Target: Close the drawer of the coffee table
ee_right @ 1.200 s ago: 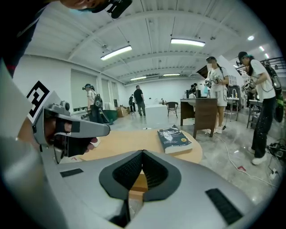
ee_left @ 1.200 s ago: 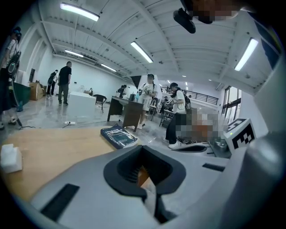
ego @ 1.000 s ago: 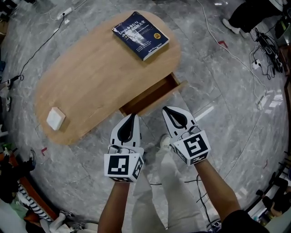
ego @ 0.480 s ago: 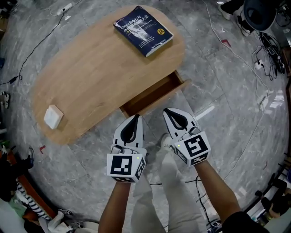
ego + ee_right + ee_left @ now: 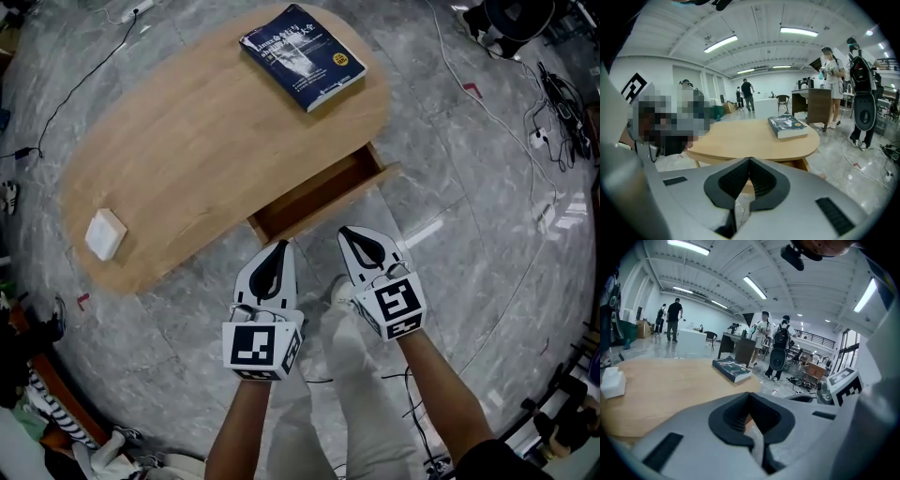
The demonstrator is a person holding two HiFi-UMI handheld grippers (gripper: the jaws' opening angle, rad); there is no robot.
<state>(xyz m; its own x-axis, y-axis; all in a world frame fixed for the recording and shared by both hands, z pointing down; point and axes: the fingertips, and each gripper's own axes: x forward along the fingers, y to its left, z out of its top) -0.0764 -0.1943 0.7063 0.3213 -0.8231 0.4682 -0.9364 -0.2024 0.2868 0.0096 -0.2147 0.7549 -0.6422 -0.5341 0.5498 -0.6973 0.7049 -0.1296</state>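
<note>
Tongs number two, the left tongs (image 5: 277,247) and the right tongs (image 5: 346,232), both pressed shut on nothing. Ahead of them stands one desk (image 5: 206,141) carrying one book (image 5: 303,54) and one white block (image 5: 104,233). Its single drawer (image 5: 314,197) stands pulled out, its front just beyond both tips and touching neither.

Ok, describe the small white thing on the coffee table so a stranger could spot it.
Start at the oval wooden coffee table. At its end away from the open drawer and the dark blue book, near the edge, lies a small white block. It is the only plain white thing on the top, far smaller than the book.
</note>
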